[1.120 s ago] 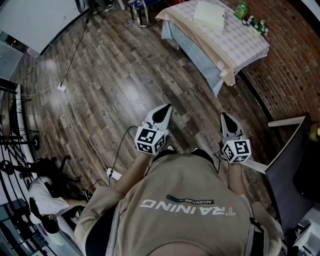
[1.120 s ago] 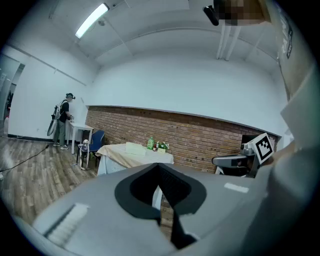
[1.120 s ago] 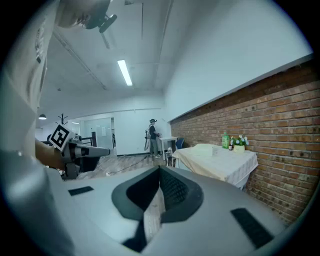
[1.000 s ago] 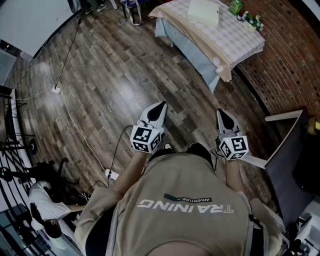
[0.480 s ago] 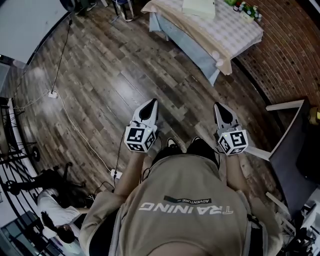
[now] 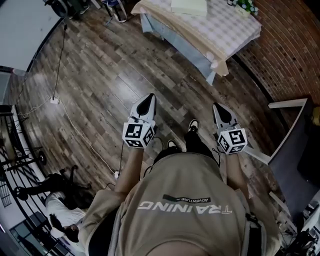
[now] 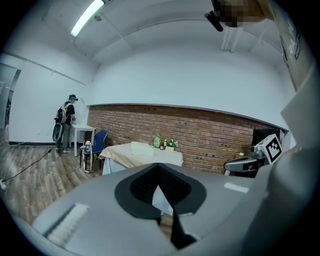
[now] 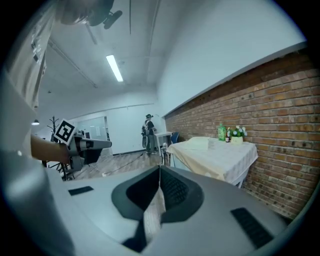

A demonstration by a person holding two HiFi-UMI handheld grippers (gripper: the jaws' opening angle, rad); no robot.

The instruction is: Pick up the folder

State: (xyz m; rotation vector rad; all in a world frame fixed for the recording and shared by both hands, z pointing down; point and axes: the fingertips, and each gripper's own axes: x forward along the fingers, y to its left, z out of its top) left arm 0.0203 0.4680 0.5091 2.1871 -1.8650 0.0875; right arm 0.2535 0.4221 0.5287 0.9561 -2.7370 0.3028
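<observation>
1. Evidently the step in hand is judged to be the approach. The folder (image 6: 189,6) is seen lying flat on the table (image 6: 220,47), toward the middle of its top and back from the near edge. It is well apart from both grippers.
2. The left gripper (image 6: 148,100) is held with its jaws pressed together and nothing between them. The right gripper (image 6: 218,107) is held the same way, closed and empty. Both are pointed roughly toward the table, over bare wooden floor (image 6: 110,75).
3. For a good pick, the gap to the table should be closed first, and the jaws should be opened before the near edge is reached.
4. The folder looks thin and flat, so a low, nearly level entry at one of its edges is advised. One jaw could be slid under that edge while the other gripper steadies the cover.
5. The cloth (image 6: 172,27) is draped over the near edge and may be dragged or pinched with the folder, so care is called for there.
6. The bottles and flowers at the table corner by the brick wall (image 6: 280,55) should be kept out of the sweep.
7. Count: one folder, one clothed table and two grippers are noted.
8. Count: one green bottle (image 7: 157,142) and one small bunch of flowers (image 7: 171,144) are noted. The smaller bottles beside them cannot be counted.
9. Count, beyond the table: one blue chair (image 7: 100,140), one small white table (image 7: 82,131) and one standing person (image 7: 66,122) are noted.
10. Count, on the floor: one cable (image 6: 75,130) is noted.
</observation>
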